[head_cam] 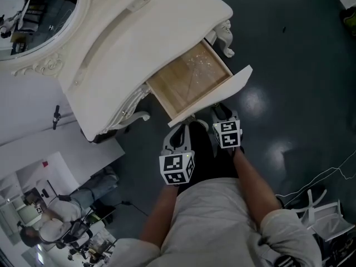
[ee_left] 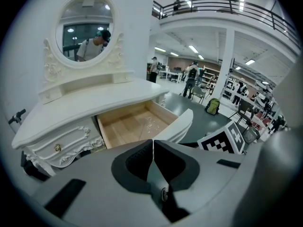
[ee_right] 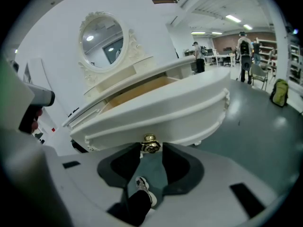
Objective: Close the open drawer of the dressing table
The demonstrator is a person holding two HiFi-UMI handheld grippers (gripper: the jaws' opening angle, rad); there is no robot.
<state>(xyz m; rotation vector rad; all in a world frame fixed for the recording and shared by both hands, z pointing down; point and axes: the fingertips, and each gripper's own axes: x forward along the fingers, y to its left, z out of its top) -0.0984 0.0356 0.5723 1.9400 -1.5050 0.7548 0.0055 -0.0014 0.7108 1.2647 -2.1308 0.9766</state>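
The white dressing table [head_cam: 139,32] has its wooden drawer [head_cam: 189,82] pulled out, empty, with the white drawer front [head_cam: 214,96] facing me. In the right gripper view a small brass knob [ee_right: 150,144] on that front [ee_right: 156,112] sits between the tips of my right gripper [ee_right: 151,149], whose jaws stand apart around it without clearly pressing on it. My left gripper [ee_left: 153,143] hangs just left of the right one, short of the drawer [ee_left: 135,124], its jaws closed together on nothing. Both grippers show in the head view, left [head_cam: 181,131] and right [head_cam: 220,113], under the drawer front.
An oval mirror [head_cam: 33,15] tops the table, and a carved side drawer [ee_left: 61,143] is shut. A white frame and cables [head_cam: 325,216] lie on the dark floor at the right. A seated person [head_cam: 50,221] is at the lower left.
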